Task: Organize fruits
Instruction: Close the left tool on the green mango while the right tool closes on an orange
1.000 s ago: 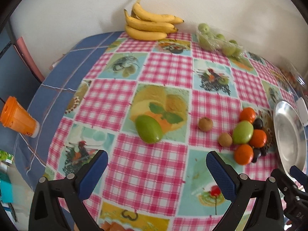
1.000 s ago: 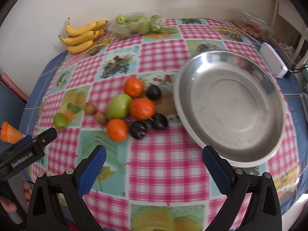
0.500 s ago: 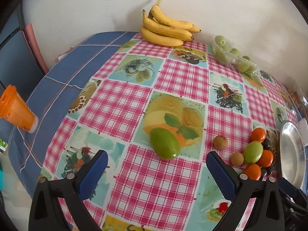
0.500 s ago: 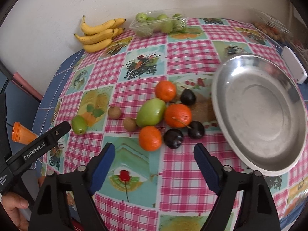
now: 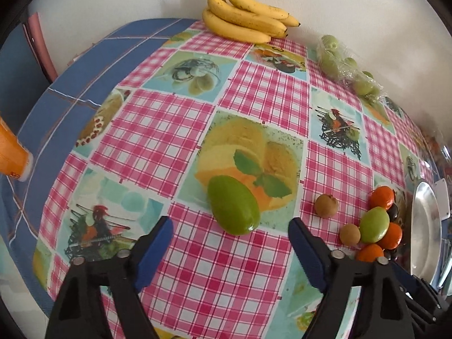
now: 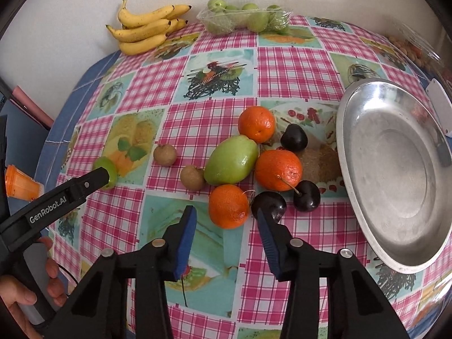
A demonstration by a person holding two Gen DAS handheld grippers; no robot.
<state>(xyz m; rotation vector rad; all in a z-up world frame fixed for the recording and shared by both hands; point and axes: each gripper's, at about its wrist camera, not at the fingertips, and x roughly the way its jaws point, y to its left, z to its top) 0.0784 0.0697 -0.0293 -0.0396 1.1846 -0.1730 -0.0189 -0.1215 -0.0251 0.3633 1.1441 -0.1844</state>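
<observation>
Blue-padded jaws of both tools are narrower than a second ago: the left gripper point(image 5: 229, 250) has just been closing a little and the right gripper point(image 6: 224, 236) has been closing much more, yet both are still open and hold nothing. Each tool is also closer to the fruit than before, which now looks larger in both views. The left gripper points steeply down with the lone green mango point(image 5: 233, 204) just beyond its tips, on the checked tablecloth point(image 5: 158, 130). The right gripper also points steeply down, its jaws standing on either side of the nearest orange point(image 6: 228, 206) without touching it. A hand point(image 6: 25, 291) holds the handle of the left tool at the lower left of the right wrist view. In the pile I count three oranges, three dark plums point(image 6: 293, 137), one second green mango point(image 6: 230, 159) and two small brown fruits point(image 6: 165, 154). The steel plate point(image 6: 395, 169) lies empty just to the right of the pile. One bunch of bananas point(image 6: 147, 29) and one bag of green fruits point(image 6: 245, 18) lie by the wall.
</observation>
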